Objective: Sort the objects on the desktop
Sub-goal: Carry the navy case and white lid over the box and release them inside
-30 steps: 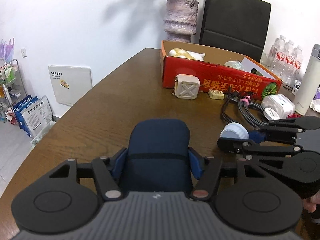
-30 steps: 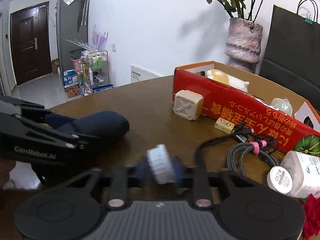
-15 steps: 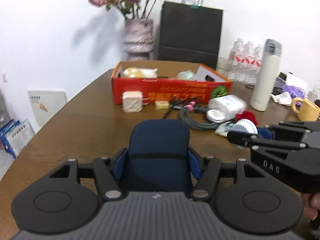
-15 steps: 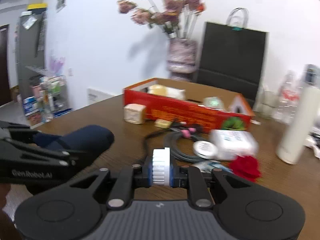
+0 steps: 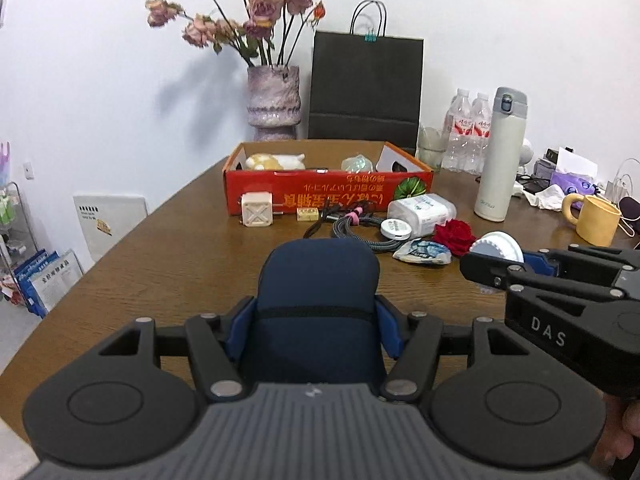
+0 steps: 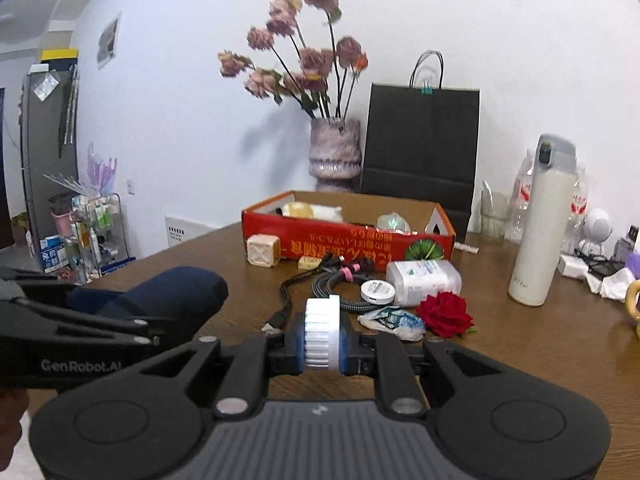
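My left claw (image 5: pixel 318 334) is clamped on the dark blue pouch (image 5: pixel 318 280), held above the worktop (image 5: pixel 160 272). It is soft, so it may sag and catch the red box (image 5: pixel 328 194) rim. My right claw (image 6: pixel 322 346) pinches the white ribbed cap (image 6: pixel 322 332) on edge above the cables (image 6: pixel 320 280). I judge it could roll out, or the claws could knock together.

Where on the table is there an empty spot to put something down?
The table is bare wood on its left side, from the red box and the beige cube down to the near edge. It is crowded on the right, around the cables, plastic jar, red rose and yellow mug.
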{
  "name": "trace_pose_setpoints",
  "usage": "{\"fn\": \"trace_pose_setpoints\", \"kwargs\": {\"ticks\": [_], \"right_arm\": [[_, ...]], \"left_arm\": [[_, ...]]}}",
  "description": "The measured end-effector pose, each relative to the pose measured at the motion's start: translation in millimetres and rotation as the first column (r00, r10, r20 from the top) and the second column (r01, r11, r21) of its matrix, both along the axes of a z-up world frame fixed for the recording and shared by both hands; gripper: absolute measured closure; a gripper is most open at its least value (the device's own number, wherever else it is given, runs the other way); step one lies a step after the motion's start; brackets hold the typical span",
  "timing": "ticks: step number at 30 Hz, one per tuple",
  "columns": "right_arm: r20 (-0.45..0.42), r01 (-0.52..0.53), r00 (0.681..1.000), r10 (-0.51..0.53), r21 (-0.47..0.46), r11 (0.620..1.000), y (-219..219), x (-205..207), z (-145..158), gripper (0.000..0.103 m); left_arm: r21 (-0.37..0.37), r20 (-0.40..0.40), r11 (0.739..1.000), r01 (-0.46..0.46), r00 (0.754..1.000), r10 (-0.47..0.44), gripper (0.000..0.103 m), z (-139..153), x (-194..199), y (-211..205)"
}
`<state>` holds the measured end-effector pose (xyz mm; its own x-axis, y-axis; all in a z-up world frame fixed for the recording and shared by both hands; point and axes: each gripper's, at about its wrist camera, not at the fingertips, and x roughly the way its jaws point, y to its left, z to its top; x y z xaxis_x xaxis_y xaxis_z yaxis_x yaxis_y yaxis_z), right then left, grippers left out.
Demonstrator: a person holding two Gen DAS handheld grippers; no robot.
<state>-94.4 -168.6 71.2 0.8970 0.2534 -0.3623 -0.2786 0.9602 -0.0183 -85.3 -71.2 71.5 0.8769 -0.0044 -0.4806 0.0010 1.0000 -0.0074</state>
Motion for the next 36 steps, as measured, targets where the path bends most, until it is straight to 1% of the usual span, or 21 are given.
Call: {"fn": "trace_pose_setpoints", "kwargs": {"ticks": [5, 12, 15, 18, 21, 25, 29, 32, 36], "right_arm": [[0.022, 0.002, 1.000, -0.002, 0.000, 1.000, -10.4, -24.0, 5.4, 0.089], [0.061, 0.024, 0.998, -0.025, 0.018, 1.000, -22.5, -45.4, 14.7, 0.089], [0.066, 0.023, 0.998, -0.025, 0.024, 0.999, -22.2, -45.8, 15.4, 0.089], [0.068, 0.023, 0.997, -0.025, 0.025, 0.999, -21.7, -39.7, 16.1, 0.089], [0.069, 0.032, 0.997, -0.033, 0.026, 0.999, -22.1, -26.9, 17.5, 0.089], [0.069, 0.034, 0.997, -0.036, 0.030, 0.999, -22.0, -3.6, 24.2, 0.089], [0.055, 0.018, 0.998, -0.023, 0.085, 0.996, -25.7, 32.5, 38.1, 0.089], [0.062, 0.030, 0.997, -0.036, 0.084, 0.996, -25.6, 61.5, 47.0, 0.089], [0.054, 0.035, 0.998, -0.039, 0.086, 0.996, -26.0, 104.4, 56.1, 0.089]], "left_arm": [[0.013, 0.046, 1.000, 0.001, 0.999, -0.002, 0.040, 10.3, -16.9, -11.9], [0.025, 0.055, 0.999, 0.022, 0.998, -0.024, 0.040, 13.8, -30.8, -22.0], [0.021, 0.051, 1.000, 0.020, 0.998, -0.021, 0.040, 12.0, -28.7, -21.7], [0.007, 0.055, 1.000, 0.014, 0.998, -0.015, 0.040, 11.3, -18.0, -17.8], [-0.011, 0.054, 1.000, 0.005, 0.999, -0.005, 0.040, 14.2, -1.9, -13.4], [-0.016, 0.072, 1.000, -0.015, 0.997, 0.016, 0.040, 22.4, 23.2, -8.5], [-0.030, 0.074, 0.999, -0.032, 0.997, 0.034, 0.040, 29.3, 60.0, -2.7], [-0.044, 0.066, 0.998, -0.039, 0.997, 0.042, 0.040, 34.0, 90.2, 0.5], [-0.041, 0.069, 0.999, -0.026, 0.997, 0.028, 0.040, 46.9, 132.4, 1.2]]}}
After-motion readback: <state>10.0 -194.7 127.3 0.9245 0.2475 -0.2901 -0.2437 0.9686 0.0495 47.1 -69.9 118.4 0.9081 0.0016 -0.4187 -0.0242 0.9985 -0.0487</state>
